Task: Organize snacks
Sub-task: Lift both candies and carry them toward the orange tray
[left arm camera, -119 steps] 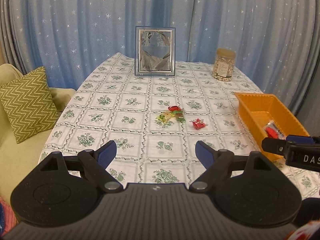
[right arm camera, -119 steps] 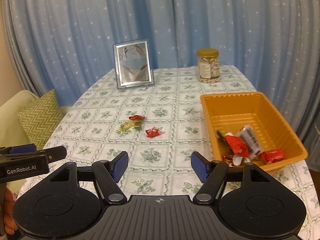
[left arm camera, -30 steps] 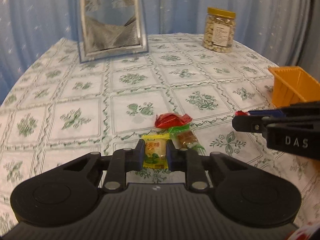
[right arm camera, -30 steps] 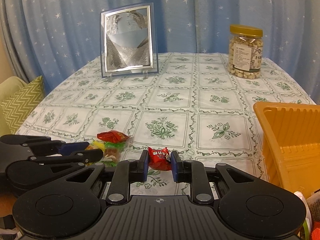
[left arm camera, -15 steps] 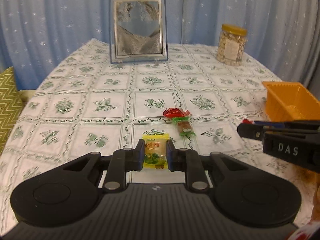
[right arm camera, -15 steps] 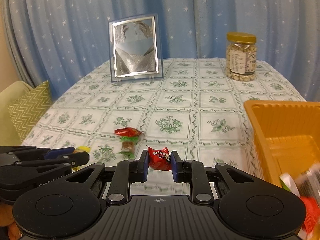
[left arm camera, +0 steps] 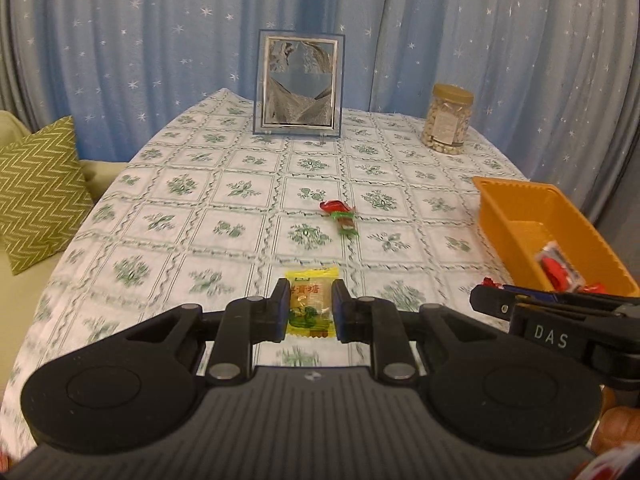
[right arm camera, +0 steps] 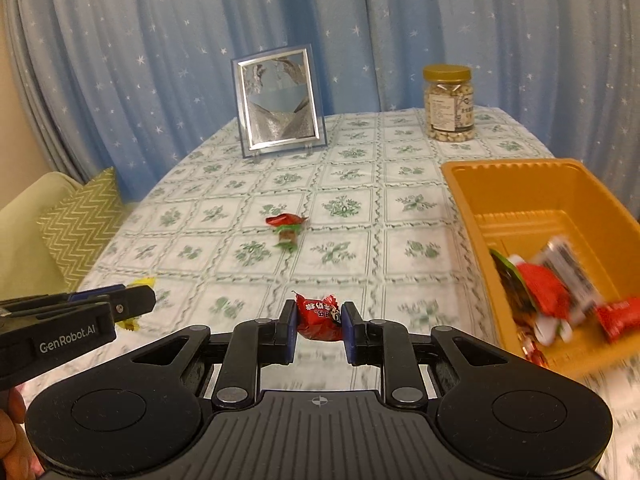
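Observation:
My left gripper [left arm camera: 310, 308] is shut on a yellow candy packet [left arm camera: 311, 305] and holds it above the table. My right gripper [right arm camera: 319, 320] is shut on a red candy [right arm camera: 319, 317], also lifted above the table; it shows at the right in the left wrist view [left arm camera: 490, 298]. An orange tray [right arm camera: 516, 184] with several snacks inside [right arm camera: 548, 284] stands at the right; it also shows in the left wrist view [left arm camera: 516, 200]. A red candy [left arm camera: 334, 205] and a green-wrapped candy [left arm camera: 346, 224] lie together mid-table.
A silver picture frame [left arm camera: 298, 84] stands at the back of the table. A jar of nuts [left arm camera: 446, 120] stands back right. A sofa with a green zigzag cushion [left arm camera: 38, 192] is off the table's left edge. The flowered tablecloth [left arm camera: 192, 216] covers the table.
Both grippers closed on their candies and have lifted and pulled back from the table. The right one has swung toward the orange tray, which now shows its contents.

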Demonstrator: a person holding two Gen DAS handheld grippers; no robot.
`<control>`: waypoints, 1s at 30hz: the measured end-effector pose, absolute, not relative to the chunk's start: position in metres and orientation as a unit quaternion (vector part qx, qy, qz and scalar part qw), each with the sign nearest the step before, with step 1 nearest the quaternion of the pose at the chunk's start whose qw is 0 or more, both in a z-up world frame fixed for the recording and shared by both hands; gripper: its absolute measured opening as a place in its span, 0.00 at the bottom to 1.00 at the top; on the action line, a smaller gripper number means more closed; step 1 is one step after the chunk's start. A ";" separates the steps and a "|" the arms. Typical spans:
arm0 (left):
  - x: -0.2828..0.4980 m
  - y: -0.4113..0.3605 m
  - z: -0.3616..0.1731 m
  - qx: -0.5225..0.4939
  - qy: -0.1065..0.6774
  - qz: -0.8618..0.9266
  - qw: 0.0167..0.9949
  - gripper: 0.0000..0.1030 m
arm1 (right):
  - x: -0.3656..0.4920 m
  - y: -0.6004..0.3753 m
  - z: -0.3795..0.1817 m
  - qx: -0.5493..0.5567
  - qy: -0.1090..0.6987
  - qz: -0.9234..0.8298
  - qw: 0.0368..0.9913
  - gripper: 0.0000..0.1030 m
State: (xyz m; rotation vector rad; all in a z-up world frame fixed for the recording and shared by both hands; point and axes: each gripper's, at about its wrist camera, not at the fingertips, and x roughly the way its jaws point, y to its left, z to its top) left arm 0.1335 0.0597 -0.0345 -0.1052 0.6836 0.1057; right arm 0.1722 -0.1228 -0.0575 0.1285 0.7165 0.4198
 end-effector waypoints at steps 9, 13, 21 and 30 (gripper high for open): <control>0.081 0.048 -0.013 -0.068 0.330 0.058 0.940 0.19 | 0.117 -0.136 -0.034 0.058 0.340 0.211 0.915 0.23; 0.064 0.044 -0.004 -0.065 0.325 0.055 0.942 0.19 | 0.099 -0.141 -0.030 0.050 0.337 0.208 0.917 0.23; 0.046 0.030 0.005 -0.065 0.317 0.038 0.946 0.19 | 0.078 -0.156 -0.024 0.039 0.333 0.189 0.923 0.23; 0.042 0.011 0.010 -0.057 0.313 0.017 0.948 0.19 | 0.069 -0.175 -0.018 0.042 0.329 0.167 0.929 0.23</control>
